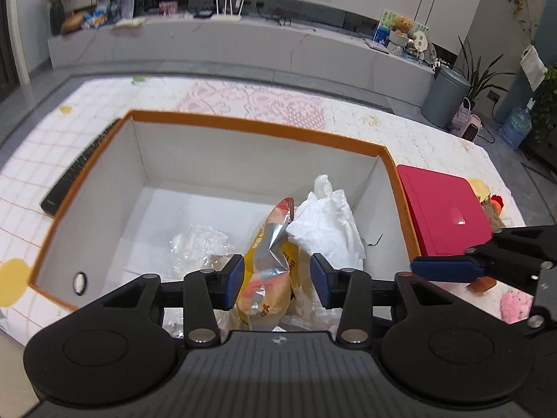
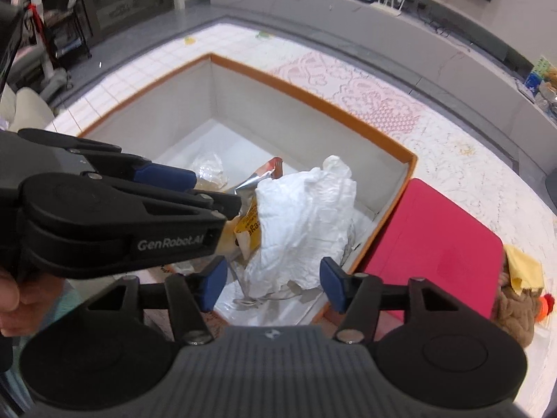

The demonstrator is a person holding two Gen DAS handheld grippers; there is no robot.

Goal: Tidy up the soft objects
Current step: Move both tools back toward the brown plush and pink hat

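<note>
From the left wrist, the left gripper (image 1: pixel 276 280) is held wide over the orange-rimmed box (image 1: pixel 250 127); the snack bag (image 1: pixel 269 261) stands untouched between its pads, with bare floor left.

From the right wrist, the right gripper (image 2: pixel 273 280) is spread above the white crumpled bag (image 2: pixel 303 223), near the box's right rim, beside the red lid (image 2: pixel 435 247).

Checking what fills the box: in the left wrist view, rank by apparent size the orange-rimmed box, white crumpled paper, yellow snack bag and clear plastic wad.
1. Orange-rimmed box
2-3. Yellow snack bag, white crumpled paper: alike; bag nearer
4. Clear plastic wad
</note>
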